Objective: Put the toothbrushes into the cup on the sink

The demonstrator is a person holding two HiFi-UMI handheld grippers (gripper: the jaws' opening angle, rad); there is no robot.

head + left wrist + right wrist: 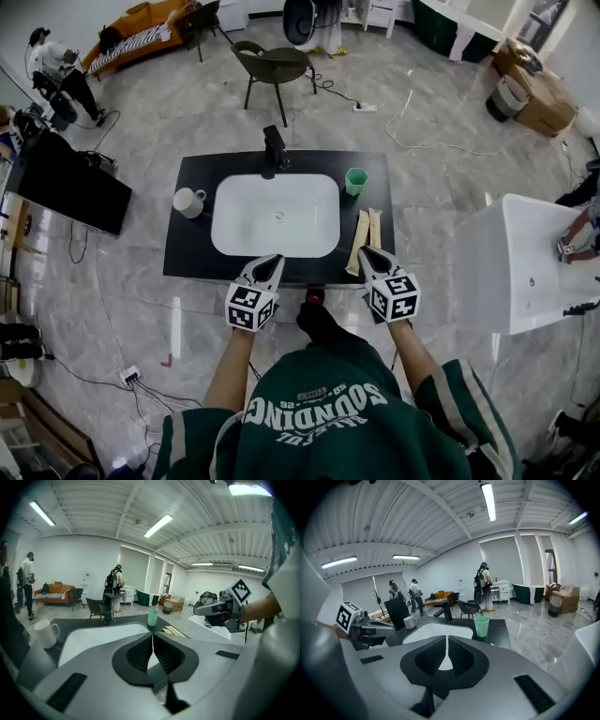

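A green cup (355, 181) stands on the black counter (187, 255), right of the white basin (246, 225). Two cream-coloured toothbrushes (364, 241) lie side by side on the counter just below the cup. My right gripper (367, 252) hovers shut and empty at the counter's near edge, close to the lower ends of the toothbrushes. My left gripper (272, 262) is also shut and empty, over the near edge in front of the basin. The left gripper view shows the cup (153, 618) and the toothbrushes (171, 630) beyond the shut left gripper (152, 638). In the right gripper view the cup (481, 626) stands ahead of the shut right gripper (447, 640).
A black faucet (273, 150) stands behind the basin and a white mug (188, 202) on the counter's left. A large white tub (525, 267) is to the right, a black screen (66, 183) to the left, a chair (272, 66) behind. People stand in the background.
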